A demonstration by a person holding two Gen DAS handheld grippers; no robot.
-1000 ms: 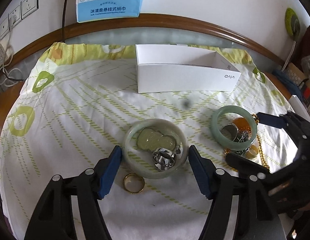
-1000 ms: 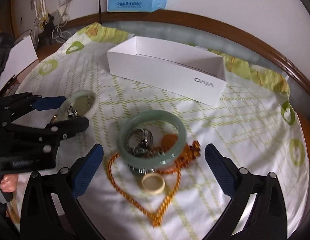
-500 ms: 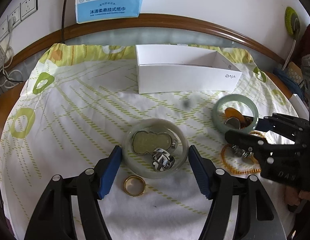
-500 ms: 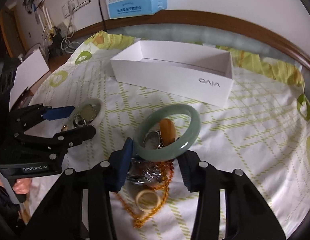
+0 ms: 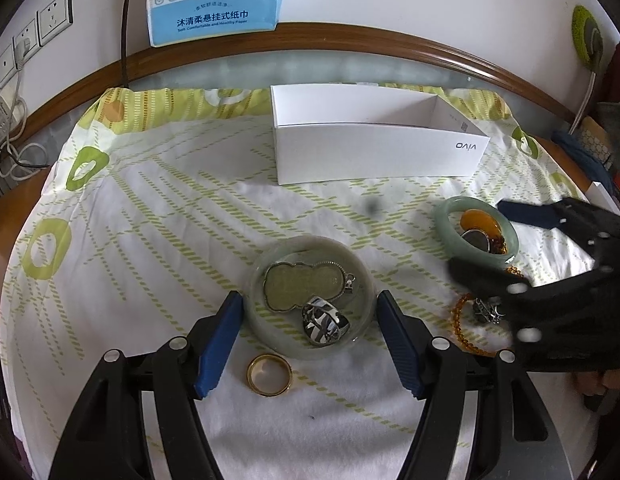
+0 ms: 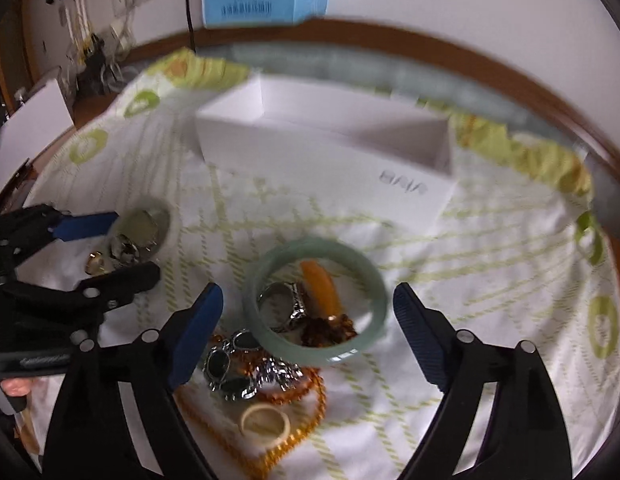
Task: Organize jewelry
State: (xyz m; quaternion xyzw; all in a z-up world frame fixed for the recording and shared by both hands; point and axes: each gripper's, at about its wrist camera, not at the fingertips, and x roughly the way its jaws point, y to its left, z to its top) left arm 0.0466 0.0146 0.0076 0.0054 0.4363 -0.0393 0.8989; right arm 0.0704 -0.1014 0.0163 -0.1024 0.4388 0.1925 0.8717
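Spread wide around green jade bangle (image 6: 315,304) on patterned cloth (image 6: 489,248), right gripper (image 6: 308,334); left gripper (image 5: 308,342) likewise unclenched around pale bangle (image 5: 311,298). Likely rigid, slick, breakable: best pinched across outer rim.

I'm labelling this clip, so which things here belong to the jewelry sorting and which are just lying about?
Belonging to the job:
pale jade bangle
green jade bangle
plain gold ring
orange bead necklace
cream ring
open white cardboard box

Just lying about:
blue tissue pack
white wall sockets
green-patterned cloth
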